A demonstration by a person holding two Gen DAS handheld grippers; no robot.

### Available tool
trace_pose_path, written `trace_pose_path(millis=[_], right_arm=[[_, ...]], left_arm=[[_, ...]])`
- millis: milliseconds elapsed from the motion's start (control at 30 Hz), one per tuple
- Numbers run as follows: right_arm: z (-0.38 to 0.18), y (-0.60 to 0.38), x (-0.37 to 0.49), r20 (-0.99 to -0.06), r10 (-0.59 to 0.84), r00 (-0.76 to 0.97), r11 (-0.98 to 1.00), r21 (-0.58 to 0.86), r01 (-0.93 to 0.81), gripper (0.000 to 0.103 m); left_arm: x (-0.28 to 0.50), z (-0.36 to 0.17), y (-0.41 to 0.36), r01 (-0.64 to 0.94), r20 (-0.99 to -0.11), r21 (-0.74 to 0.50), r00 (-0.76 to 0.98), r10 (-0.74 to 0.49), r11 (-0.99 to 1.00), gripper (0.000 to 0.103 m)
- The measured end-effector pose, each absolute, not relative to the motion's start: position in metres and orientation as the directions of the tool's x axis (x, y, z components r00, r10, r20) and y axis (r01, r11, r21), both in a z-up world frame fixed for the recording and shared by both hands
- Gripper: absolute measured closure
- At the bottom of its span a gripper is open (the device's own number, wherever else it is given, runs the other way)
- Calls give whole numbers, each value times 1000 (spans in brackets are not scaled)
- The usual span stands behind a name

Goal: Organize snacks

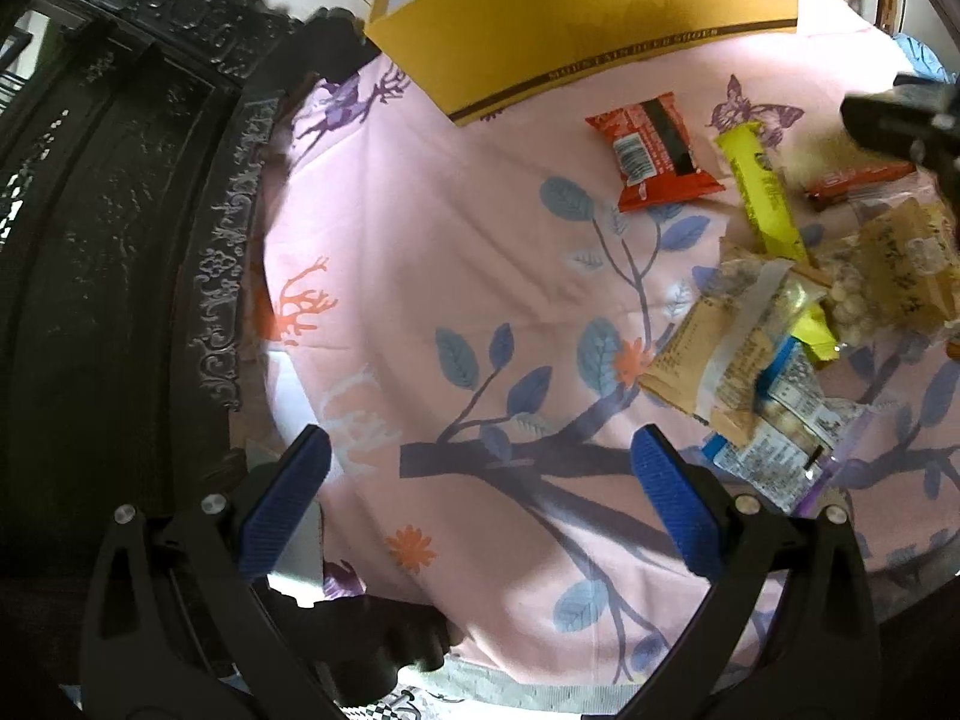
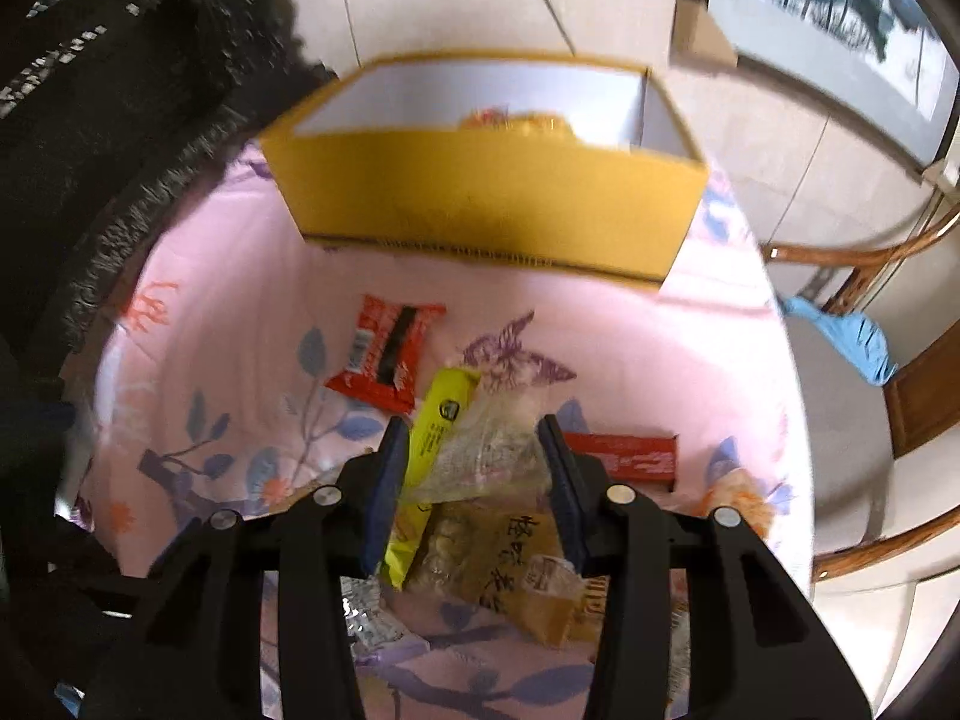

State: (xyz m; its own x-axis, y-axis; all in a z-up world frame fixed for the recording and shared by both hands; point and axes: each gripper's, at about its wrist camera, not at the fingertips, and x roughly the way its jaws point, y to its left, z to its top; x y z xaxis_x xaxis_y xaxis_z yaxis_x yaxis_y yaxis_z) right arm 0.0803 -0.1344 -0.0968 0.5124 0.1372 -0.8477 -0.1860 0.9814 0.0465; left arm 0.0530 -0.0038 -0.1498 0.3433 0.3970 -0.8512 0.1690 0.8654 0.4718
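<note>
**Right gripper on clear snack bag; left gripper idle**

Your right gripper (image 2: 474,450) is clamped on a clear snack bag (image 2: 489,450) — both blue pads press its sides, and the bag sits between them above the pile. No other packet is in the jaws.

Your left gripper (image 1: 480,480) has its jaws spread wide over bare pink tablecloth (image 1: 450,252), grasping nothing.

Positions on the table, as seen from the right wrist:

- The yellow cardboard box (image 2: 492,204) stands open at the far edge, with some packets showing inside.
- A red packet with a barcode (image 2: 384,354) lies alone between the box and the pile.
- A yellow-green stick packet (image 2: 441,420) lies just left of the held bag, running under the left pad.
- A long red bar (image 2: 624,456) lies just right of the jaws.
- A tan packet with printed characters (image 2: 510,558) lies below the held bag.
</note>
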Motion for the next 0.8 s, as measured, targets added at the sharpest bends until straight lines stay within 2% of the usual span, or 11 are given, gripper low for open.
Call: trace_pose_path(millis=[167,500,533,567,600,667,800], right_arm=[[-62,-137,61,-793,163,587,976,45,-211,62],[-42,-139,42,-761,185,622,970,40,-239,64],[-45,-140,41,-771,186,609,970,46,-238,61],[-48,-142,40,-778,191,599,972,65,-226,43],[-54,-144,41,-789,181,587,975,67,-210,13],[-69,-145,45,-801,128,585,985,32,-171,6],[-125,-143,72,-874,81,480,993,29,-114,6]], left_arm=[[35,-136,-14,169,-838,481,379,394,860,2],[9,-134,-24,177,-828,495,394,399,851,2],[6,-135,-24,178,-830,491,394,395,853,2],[4,-136,-23,177,-832,486,392,392,856,2],[2,-137,-22,172,-833,487,387,395,856,2],[0,-144,-18,156,-841,483,355,408,861,2],[5,-163,-12,208,-860,479,308,408,853,2]])
